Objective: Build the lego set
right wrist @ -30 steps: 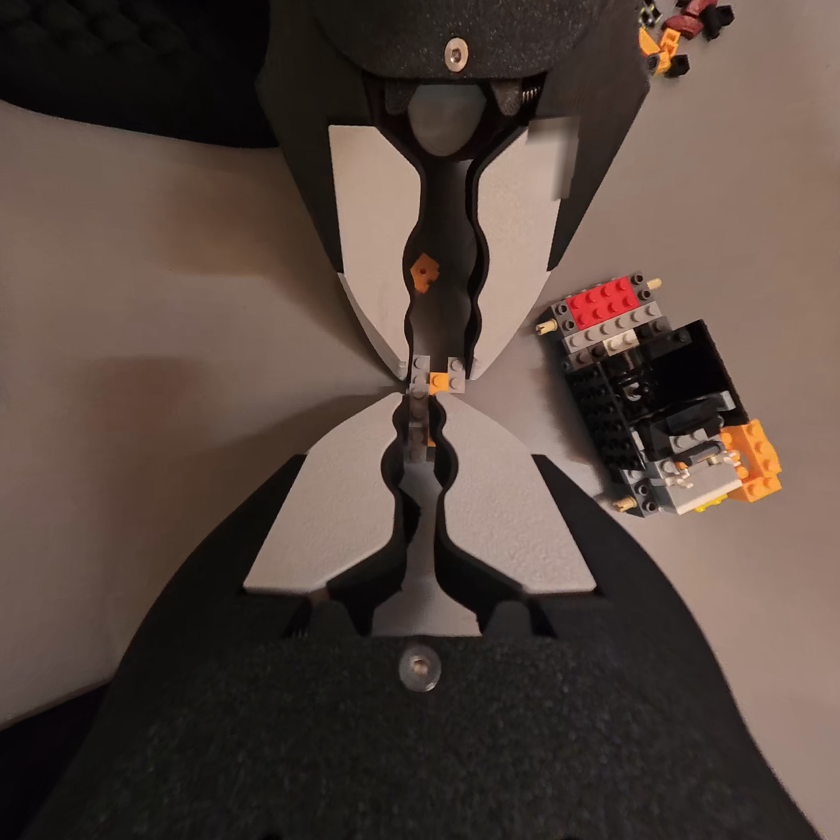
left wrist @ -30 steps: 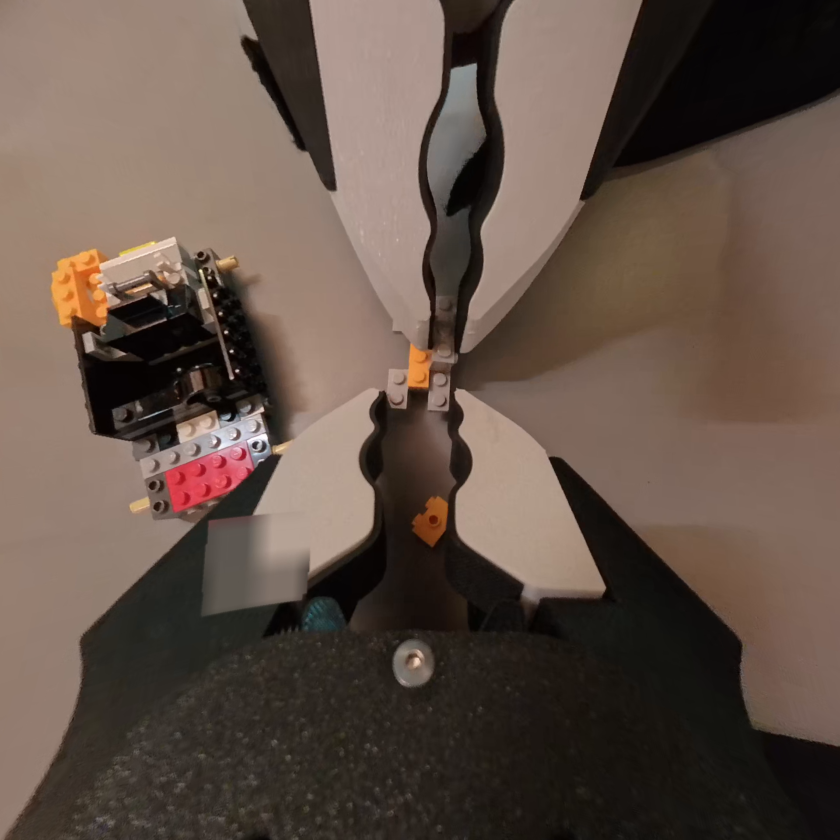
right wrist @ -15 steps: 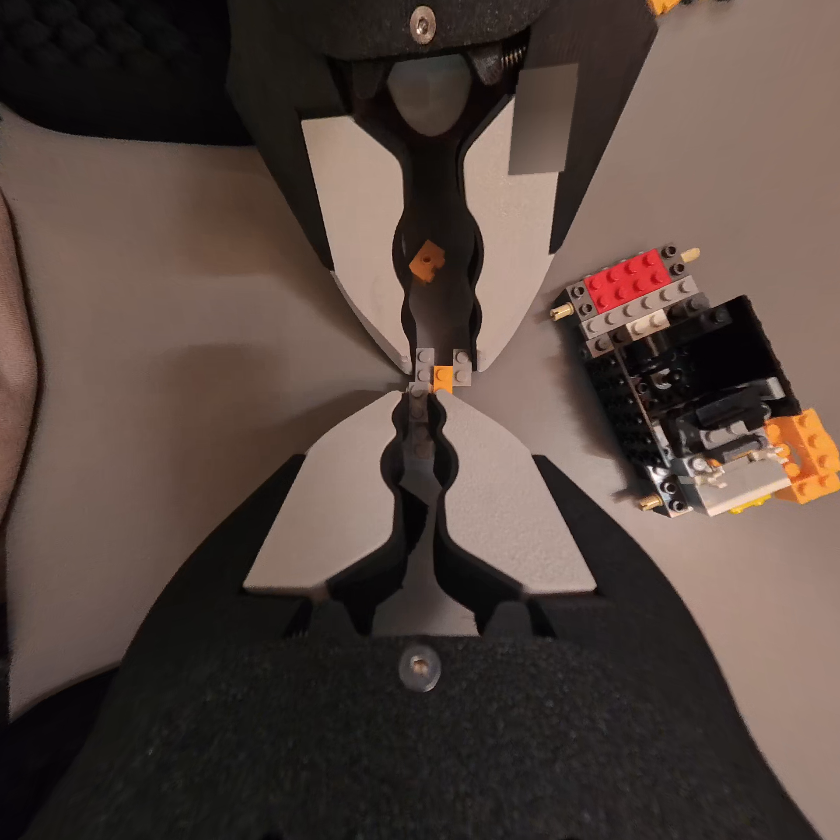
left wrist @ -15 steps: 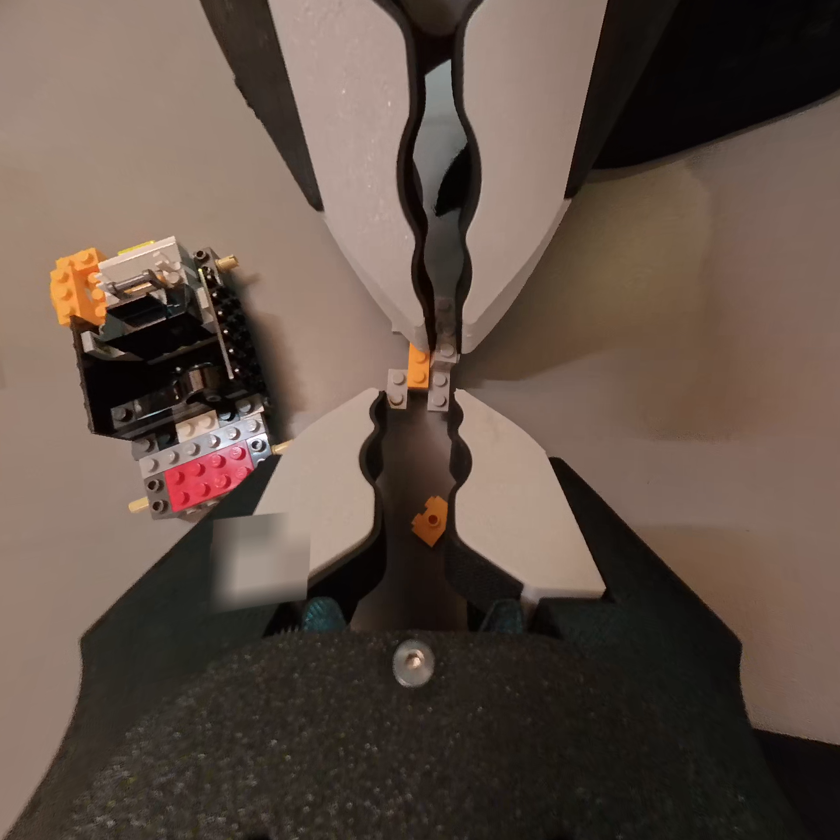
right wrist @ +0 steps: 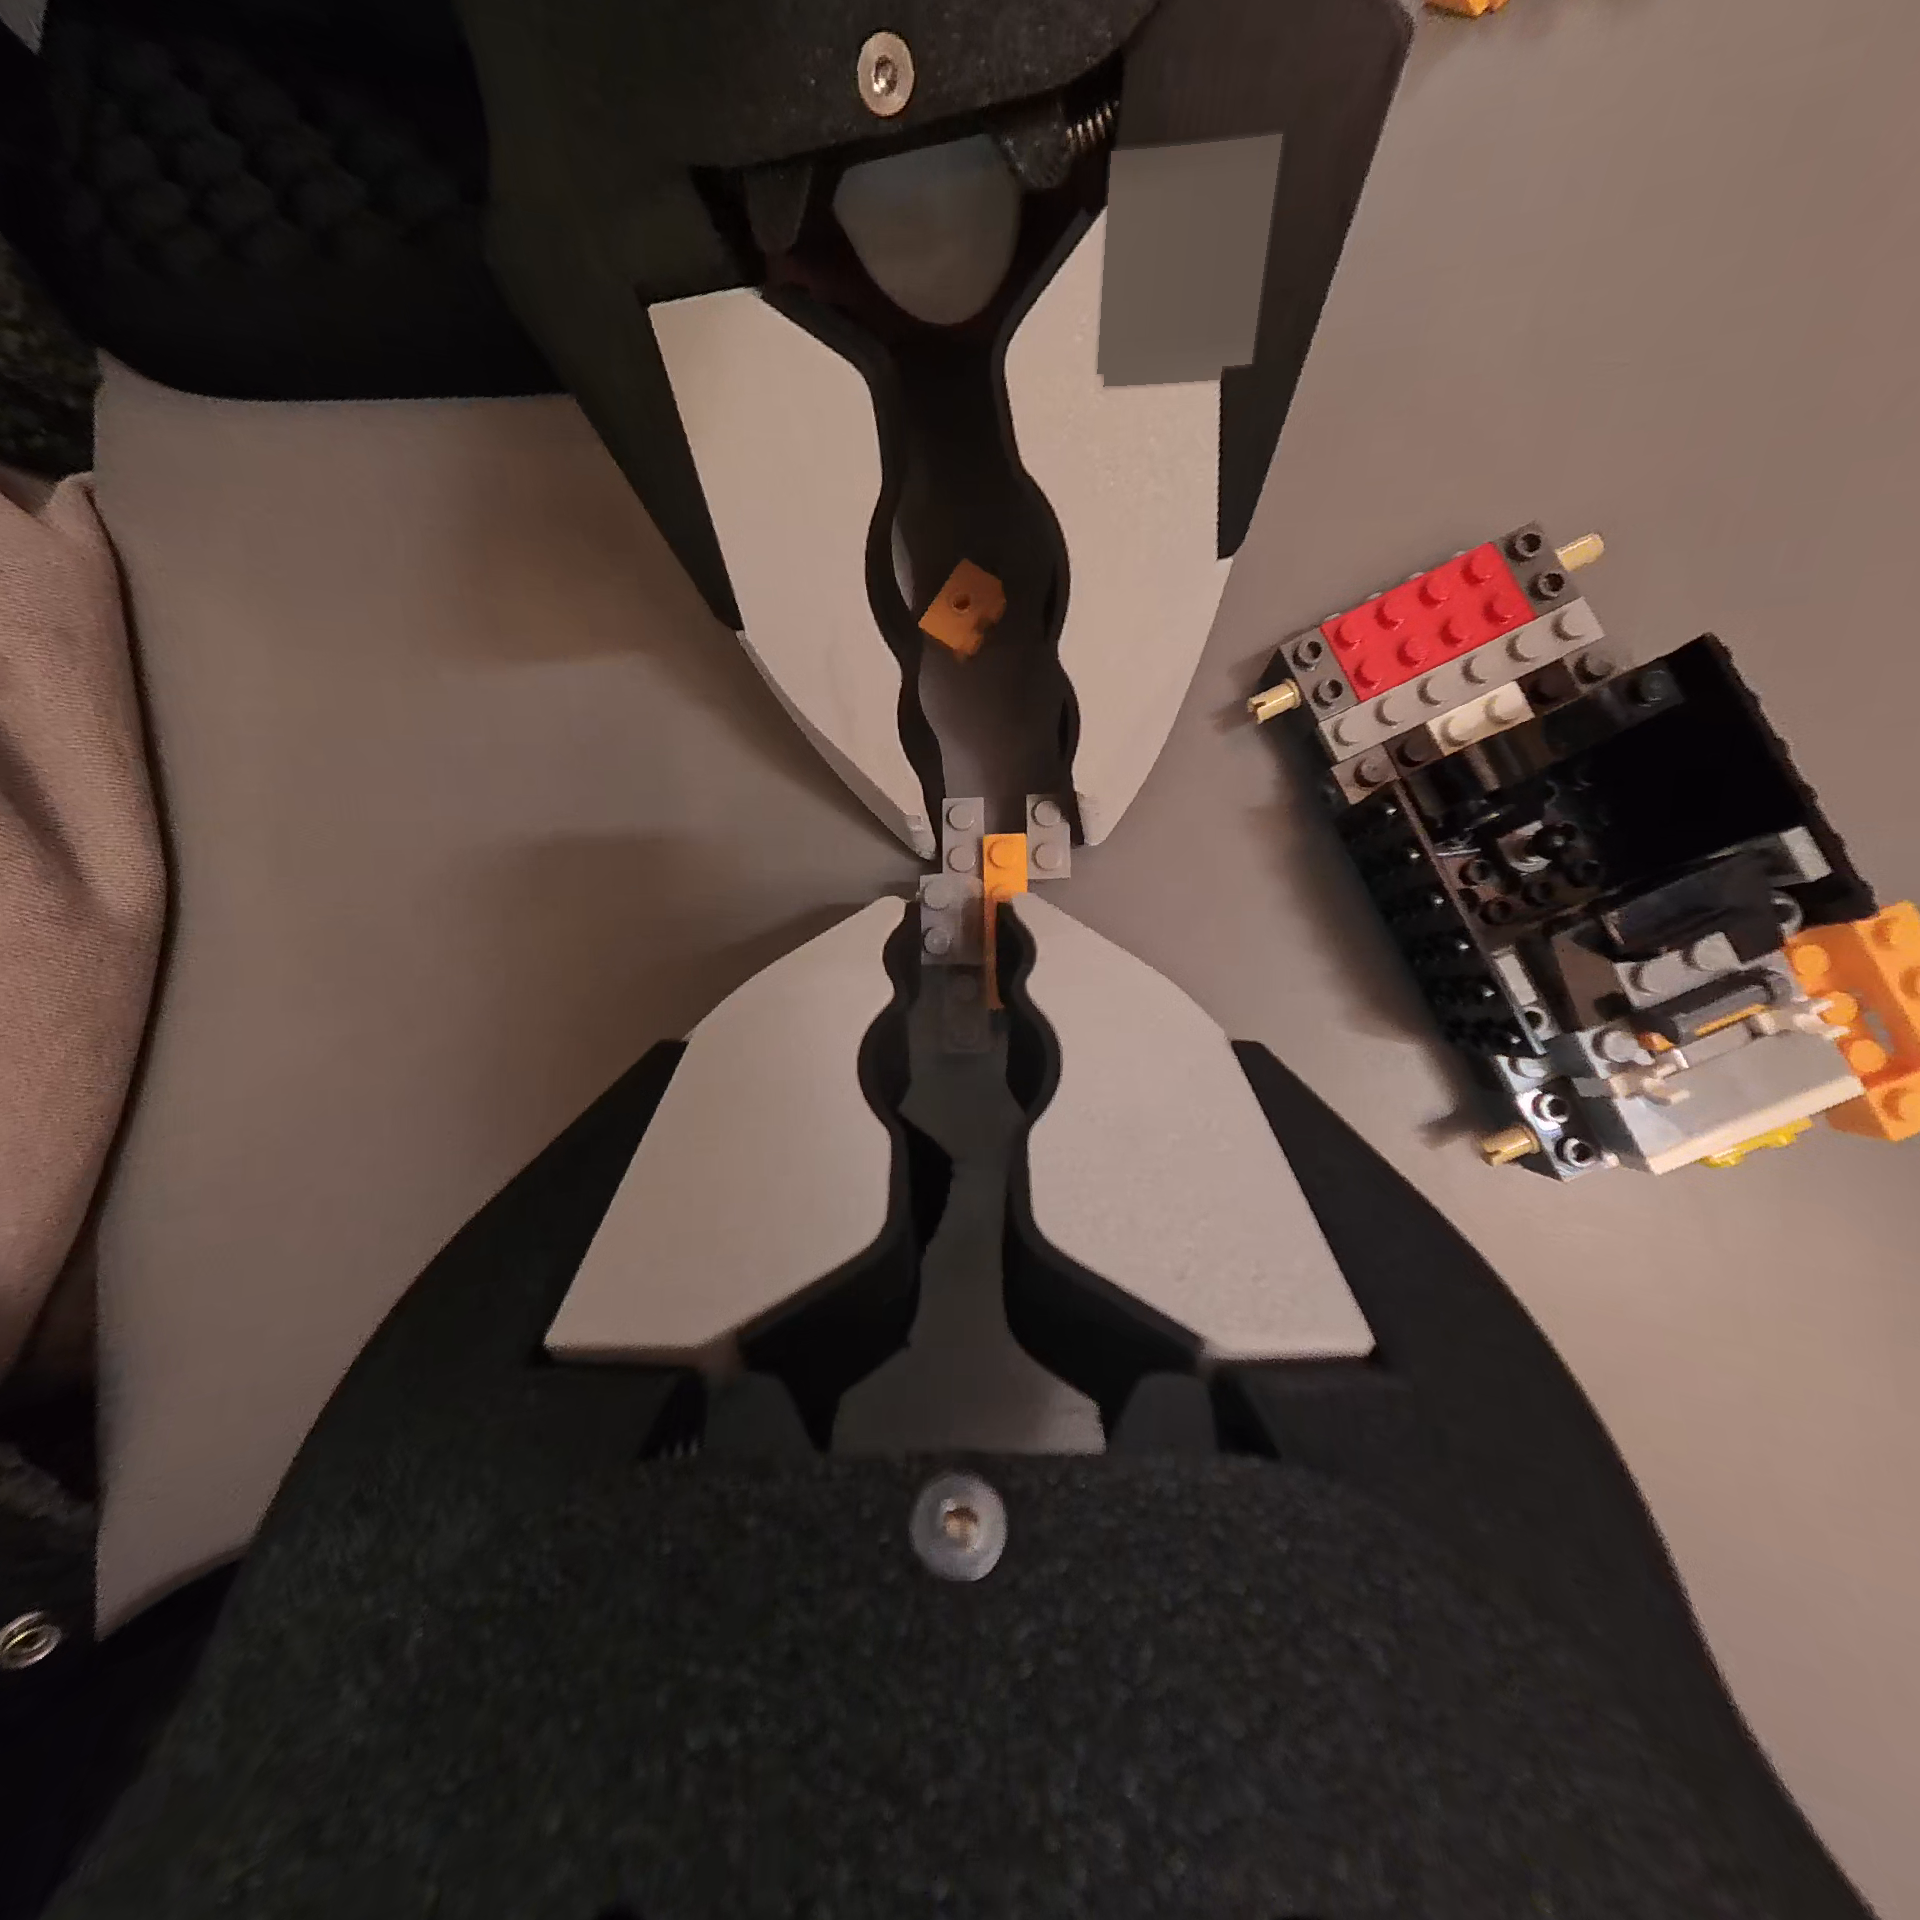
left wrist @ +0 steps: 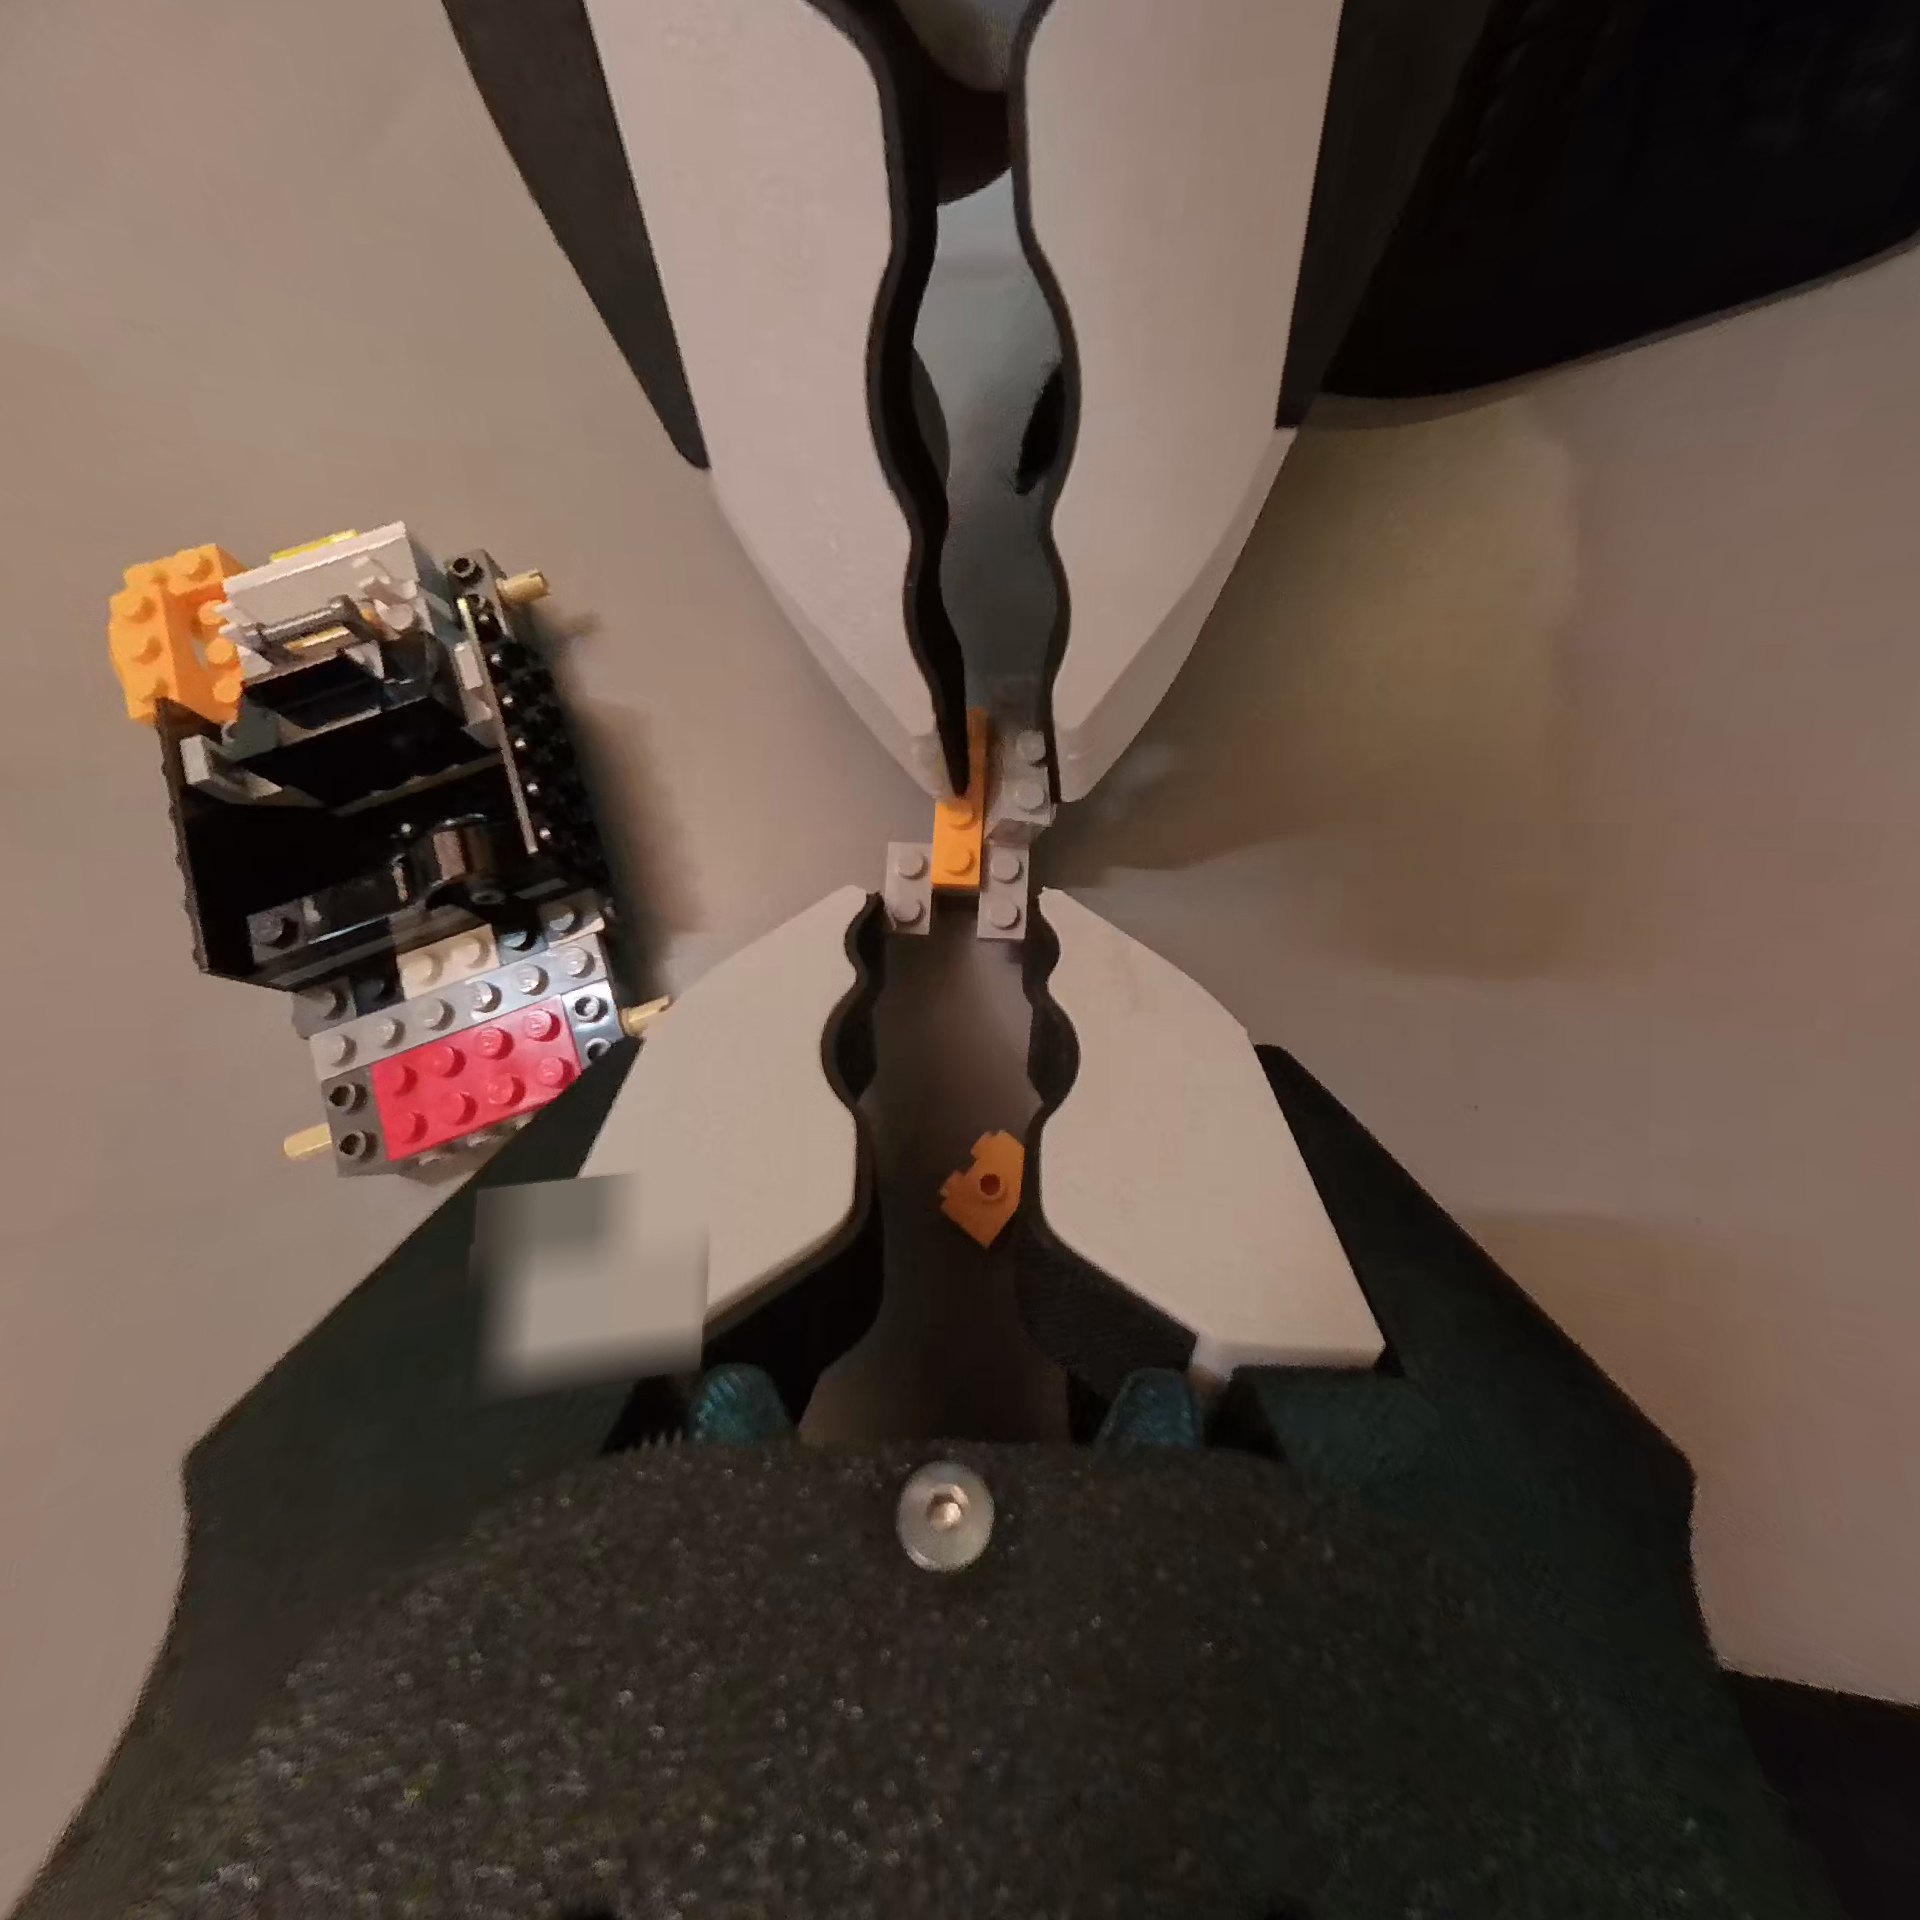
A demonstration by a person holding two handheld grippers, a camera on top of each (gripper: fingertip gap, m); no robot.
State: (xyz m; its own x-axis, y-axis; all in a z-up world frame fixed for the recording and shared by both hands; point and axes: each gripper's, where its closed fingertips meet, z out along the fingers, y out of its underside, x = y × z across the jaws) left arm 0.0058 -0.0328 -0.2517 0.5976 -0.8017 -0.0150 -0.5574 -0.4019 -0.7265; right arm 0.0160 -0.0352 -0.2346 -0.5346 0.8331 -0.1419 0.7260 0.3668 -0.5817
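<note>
Two grippers meet tip to tip over the grey table point(left wrist: 312, 260). From the left wrist, the left gripper point(left wrist: 958, 909) clamps a small grey-and-orange plate assembly point(left wrist: 961, 847), whose far end the right gripper point(left wrist: 987, 748) also pinches. A loose orange piece point(left wrist: 984, 1195) lies below. From the right wrist, the half-built black vehicle point(right wrist: 1579, 862), red-plated and orange-ended, sits on the table, well apart from the right gripper point(right wrist: 961, 935).
</note>
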